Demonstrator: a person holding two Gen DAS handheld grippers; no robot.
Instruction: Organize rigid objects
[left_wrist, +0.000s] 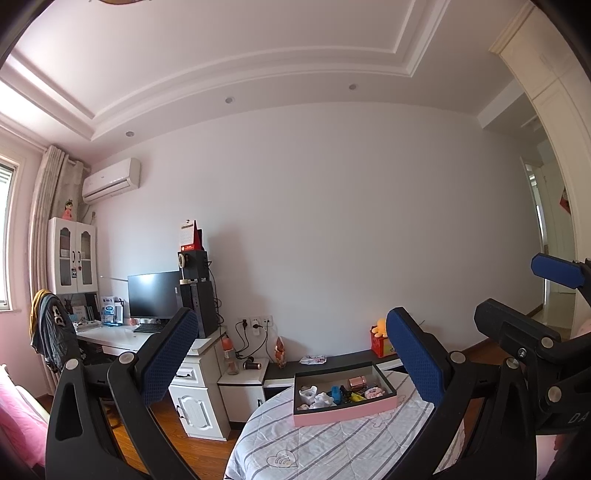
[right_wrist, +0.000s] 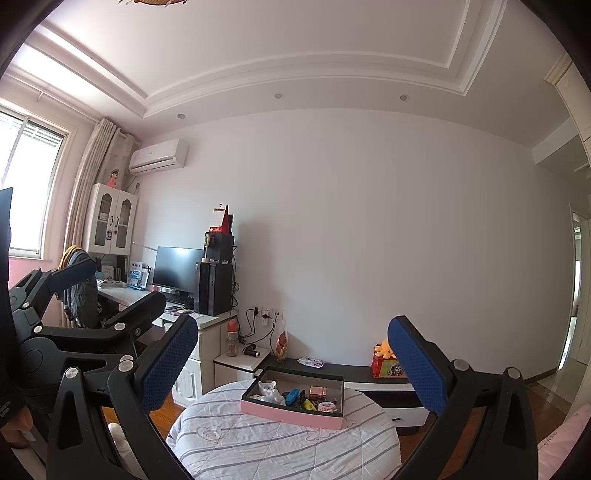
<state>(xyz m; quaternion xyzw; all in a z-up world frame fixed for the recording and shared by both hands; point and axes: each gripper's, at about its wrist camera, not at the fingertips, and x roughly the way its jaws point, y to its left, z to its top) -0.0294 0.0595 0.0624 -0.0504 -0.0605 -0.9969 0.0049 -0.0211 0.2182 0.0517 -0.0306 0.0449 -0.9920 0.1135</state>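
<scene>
Pink tray (left_wrist: 343, 412) of trinkets on striped cloth, well beyond both grippers' spread, empty fingers (left_wrist: 415, 360)

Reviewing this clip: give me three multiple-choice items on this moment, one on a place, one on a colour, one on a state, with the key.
1. Where does the tray of small objects rest?
A. on the desk
B. on the striped round surface
C. on the floor

2. What colour is the tray's outer wall?
A. pink
B. green
C. yellow

3. How do the left gripper and right gripper stand?
A. both shut
B. one shut
C. both open

Key: B, the tray sits on the striped round surface; A, its wall shows pink; C, both stand wide apart, holding nothing.
</scene>
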